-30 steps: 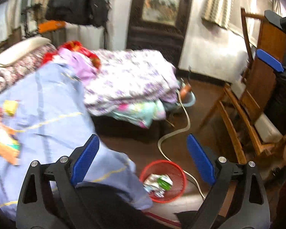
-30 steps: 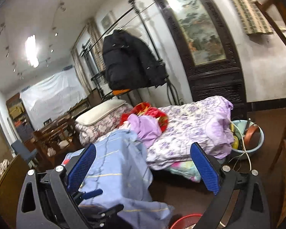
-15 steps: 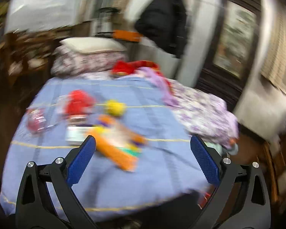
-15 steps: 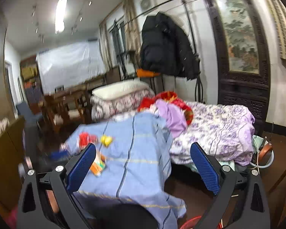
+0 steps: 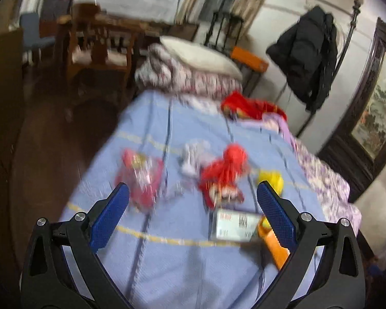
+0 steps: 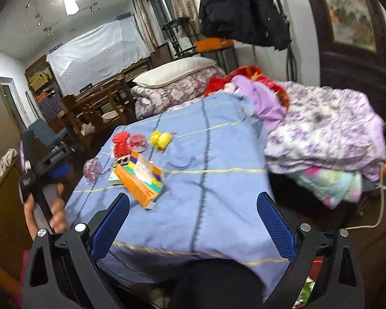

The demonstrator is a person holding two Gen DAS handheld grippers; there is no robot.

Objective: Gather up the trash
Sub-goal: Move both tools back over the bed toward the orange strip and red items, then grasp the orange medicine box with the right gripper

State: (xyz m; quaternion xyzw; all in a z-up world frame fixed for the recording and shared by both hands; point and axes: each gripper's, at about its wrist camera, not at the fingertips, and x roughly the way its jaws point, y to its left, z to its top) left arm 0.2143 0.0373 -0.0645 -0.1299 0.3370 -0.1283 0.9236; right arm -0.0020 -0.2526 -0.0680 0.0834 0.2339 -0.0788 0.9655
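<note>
Trash lies on the blue bedsheet (image 5: 167,262): a pink plastic wrapper (image 5: 141,180), a white crumpled scrap (image 5: 193,159), a red crumpled piece (image 5: 226,172), a yellow ball (image 5: 271,180), a white card (image 5: 234,225) and an orange box (image 5: 273,247). My left gripper (image 5: 193,189) hovers open over the sheet's near end, with nothing between its fingers. My right gripper (image 6: 193,199) is open and empty above the bed's corner, right of the orange box (image 6: 141,180), red piece (image 6: 120,144) and yellow ball (image 6: 162,139).
A floral quilt (image 6: 321,128) and pillow (image 6: 175,72) are heaped at the bed's far side. A person's hand (image 6: 56,211) grips a handle at left. A red bin's edge (image 6: 316,261) peeks at lower right. Wooden chairs (image 5: 97,49) stand beyond the bed.
The left view swung from the red bin on the floor round to the trash on the bed. The right view dropped and turned toward the bed. Both grippers stayed open.
</note>
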